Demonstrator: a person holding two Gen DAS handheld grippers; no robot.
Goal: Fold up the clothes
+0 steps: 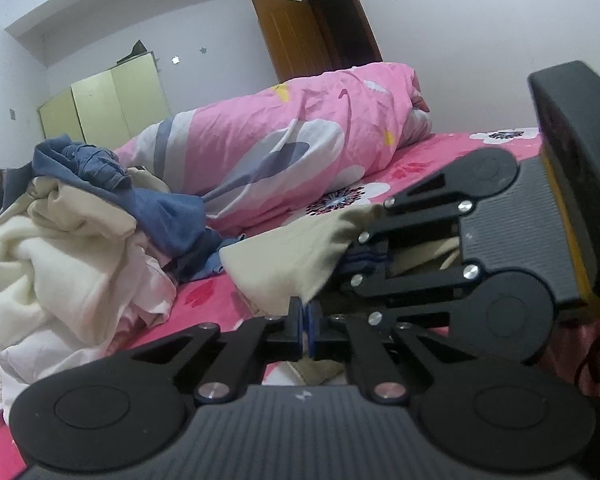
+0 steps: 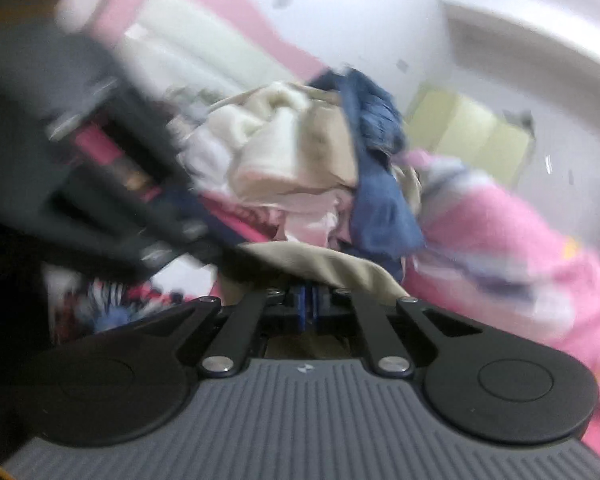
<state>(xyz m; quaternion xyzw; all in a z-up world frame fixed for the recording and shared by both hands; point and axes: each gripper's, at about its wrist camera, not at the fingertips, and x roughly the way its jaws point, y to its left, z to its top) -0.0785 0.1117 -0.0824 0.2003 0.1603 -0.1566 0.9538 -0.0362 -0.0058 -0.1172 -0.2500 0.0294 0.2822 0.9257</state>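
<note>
Pink floral bedding [image 1: 428, 160] fills the frame's middle, a heap of clothes [image 1: 72, 240] at left. Both the left gripper [image 1: 305, 326] and the right gripper [image 1: 350, 258] are clamped on the beige garment [image 1: 296, 256] at centre.

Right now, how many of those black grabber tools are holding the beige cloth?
2. The left gripper pinches the beige cloth at its near lower edge; the right gripper clamps the edge beside it, jaws shut on the fabric.
</note>
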